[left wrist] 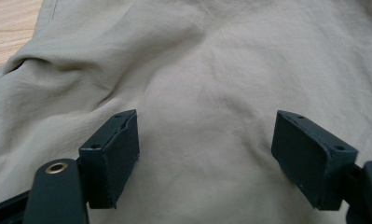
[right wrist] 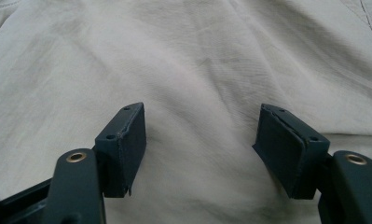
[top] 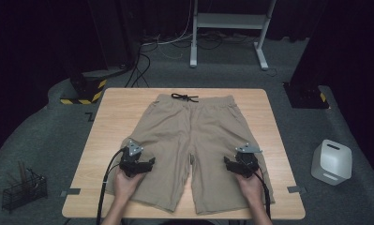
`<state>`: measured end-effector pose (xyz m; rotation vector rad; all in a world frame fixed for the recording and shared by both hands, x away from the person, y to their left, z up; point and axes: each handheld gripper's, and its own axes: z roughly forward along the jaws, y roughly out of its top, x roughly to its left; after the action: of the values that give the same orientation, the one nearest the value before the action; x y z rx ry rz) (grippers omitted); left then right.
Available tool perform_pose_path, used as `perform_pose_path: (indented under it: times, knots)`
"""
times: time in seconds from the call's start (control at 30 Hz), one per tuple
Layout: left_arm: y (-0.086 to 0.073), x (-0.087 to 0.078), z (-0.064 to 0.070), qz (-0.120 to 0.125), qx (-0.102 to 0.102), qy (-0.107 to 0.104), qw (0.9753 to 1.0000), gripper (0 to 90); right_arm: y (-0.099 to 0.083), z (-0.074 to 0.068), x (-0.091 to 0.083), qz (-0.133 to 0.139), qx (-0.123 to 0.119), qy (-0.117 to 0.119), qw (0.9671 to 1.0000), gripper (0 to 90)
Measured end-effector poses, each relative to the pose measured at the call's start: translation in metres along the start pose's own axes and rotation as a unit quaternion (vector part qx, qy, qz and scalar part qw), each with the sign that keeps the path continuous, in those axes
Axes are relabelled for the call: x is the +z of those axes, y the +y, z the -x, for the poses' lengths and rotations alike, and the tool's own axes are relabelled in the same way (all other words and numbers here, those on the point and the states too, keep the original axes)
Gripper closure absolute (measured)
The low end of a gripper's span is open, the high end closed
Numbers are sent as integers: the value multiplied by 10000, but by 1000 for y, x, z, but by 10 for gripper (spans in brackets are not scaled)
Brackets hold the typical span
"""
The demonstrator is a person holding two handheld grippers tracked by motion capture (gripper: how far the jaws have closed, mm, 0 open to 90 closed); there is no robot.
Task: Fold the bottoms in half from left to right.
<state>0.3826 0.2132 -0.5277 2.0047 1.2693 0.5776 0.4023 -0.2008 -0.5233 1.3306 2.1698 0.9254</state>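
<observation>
Your left gripper [top: 149, 162] and right gripper [top: 228, 162] hover wide open, holding nothing, over the shorts [top: 194, 140]; pinch each leg's outer hem squarely, one layer deep.

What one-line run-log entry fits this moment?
item: khaki shorts flat on table | left gripper open over left leg | right gripper open over right leg

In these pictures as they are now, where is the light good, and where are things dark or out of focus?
High view: the table and the khaki shorts are evenly lit and sharp, while the floor behind falls into near black. Left gripper view: the shorts' creases are clear, but the left tongs look soft at the bottom edge. Right gripper view: flat, pale light on the fabric, and the right tongs are likewise slightly blurred.
</observation>
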Motion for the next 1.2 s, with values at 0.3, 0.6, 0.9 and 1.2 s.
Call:
perform_pose_path:
  times: [0.3,0.6,0.9,1.2]
  knots:
    - [0,0,0,-2,-13,5,10000,234,0,0,0,-9,-4,1,10000,334]
    - [0,0,0,-15,-17,-9,10000,225,0,0,0,-41,21,5,10000,311]
    - [0,-1,3,-56,-61,-117,9999,202,0,-2,-4,-8,-10,-124,9999,324]
    - [7,-6,-2,-13,-197,-267,9994,192,3,3,-16,383,139,-37,9992,329]
